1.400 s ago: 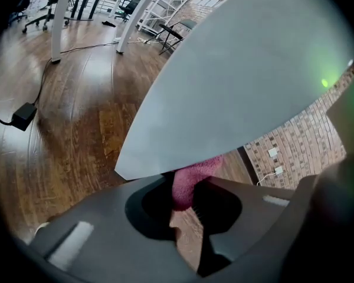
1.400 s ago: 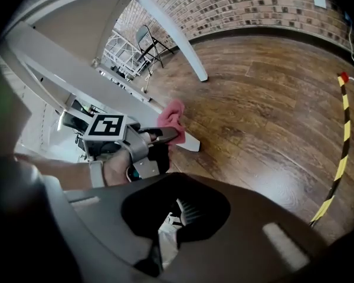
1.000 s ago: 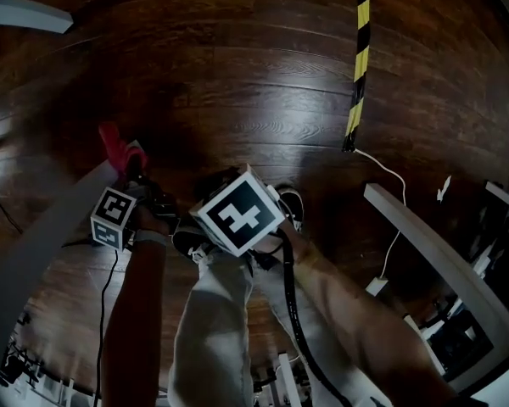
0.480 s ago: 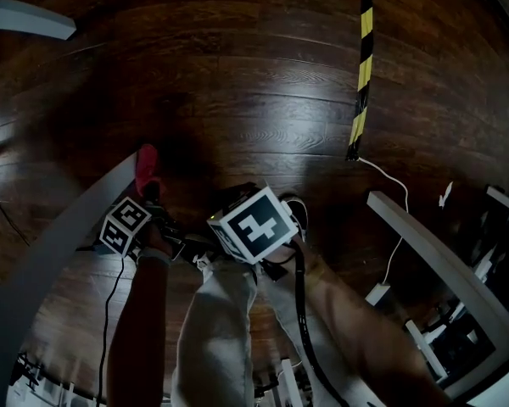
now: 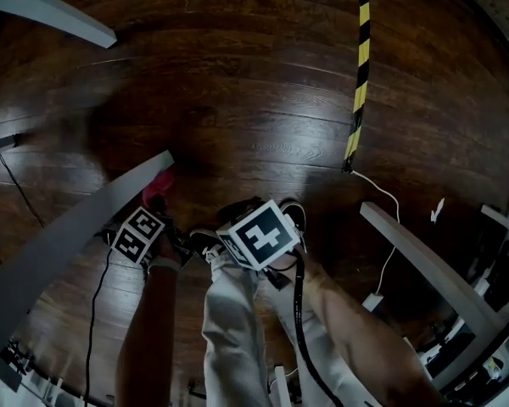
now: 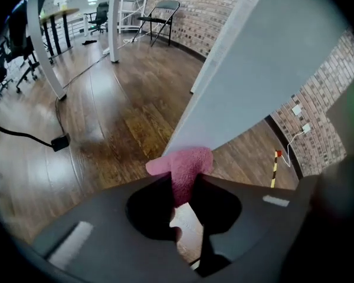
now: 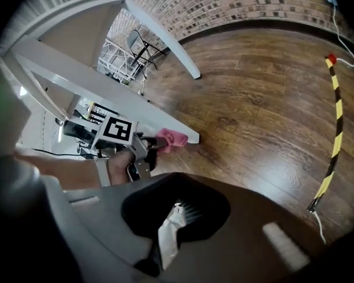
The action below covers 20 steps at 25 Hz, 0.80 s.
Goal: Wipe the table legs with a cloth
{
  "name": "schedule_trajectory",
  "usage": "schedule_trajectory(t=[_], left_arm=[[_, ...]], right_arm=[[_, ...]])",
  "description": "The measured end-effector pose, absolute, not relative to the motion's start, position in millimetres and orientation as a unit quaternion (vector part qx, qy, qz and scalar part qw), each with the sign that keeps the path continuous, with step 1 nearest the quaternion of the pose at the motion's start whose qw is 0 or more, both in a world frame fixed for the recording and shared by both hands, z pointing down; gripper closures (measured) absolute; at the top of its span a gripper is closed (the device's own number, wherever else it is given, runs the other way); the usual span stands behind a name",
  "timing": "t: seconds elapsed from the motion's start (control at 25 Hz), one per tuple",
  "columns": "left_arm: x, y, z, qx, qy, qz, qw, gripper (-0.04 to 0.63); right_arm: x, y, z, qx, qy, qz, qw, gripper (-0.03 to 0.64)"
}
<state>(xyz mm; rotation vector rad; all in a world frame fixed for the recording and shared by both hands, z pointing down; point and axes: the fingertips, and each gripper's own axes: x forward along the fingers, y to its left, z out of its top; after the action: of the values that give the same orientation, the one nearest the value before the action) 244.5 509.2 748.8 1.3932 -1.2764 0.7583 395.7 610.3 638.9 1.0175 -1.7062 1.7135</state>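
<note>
A pink cloth is pinched in my left gripper, whose marker cube shows just below it. The cloth presses against the slanted grey table leg, close to its foot end near the dark wood floor. In the right gripper view the left gripper holds the cloth on that leg. My right gripper is shut with nothing in it and hangs beside the left one, over the person's trousers. From the head view its jaws are hidden under its cube.
A yellow-black striped strip lies on the floor with a white cable at its end. Other grey legs stand at the right and top left. A black cable runs under the leg. A folding chair stands far off.
The left gripper has drawn the cloth from the very foot of the leg a little way up along it. Both grippers have risen and the head view has shifted.
</note>
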Motion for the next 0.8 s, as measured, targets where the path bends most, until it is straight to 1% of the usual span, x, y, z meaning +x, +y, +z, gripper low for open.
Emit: schedule_trajectory(t=[0.2, 0.48, 0.8], left_arm=[[234, 505, 681, 0.598, -0.549, 0.292, 0.506, 0.548], [272, 498, 583, 0.657, -0.511, 0.257, 0.491, 0.546], [279, 494, 497, 0.675, -0.532, 0.223, 0.46, 0.546]], right_arm=[[397, 609, 588, 0.372, -0.639, 0.622, 0.259, 0.624], [396, 615, 517, 0.368, -0.644, 0.621, 0.254, 0.624], [401, 637, 456, 0.359, -0.658, 0.609, 0.26, 0.624]])
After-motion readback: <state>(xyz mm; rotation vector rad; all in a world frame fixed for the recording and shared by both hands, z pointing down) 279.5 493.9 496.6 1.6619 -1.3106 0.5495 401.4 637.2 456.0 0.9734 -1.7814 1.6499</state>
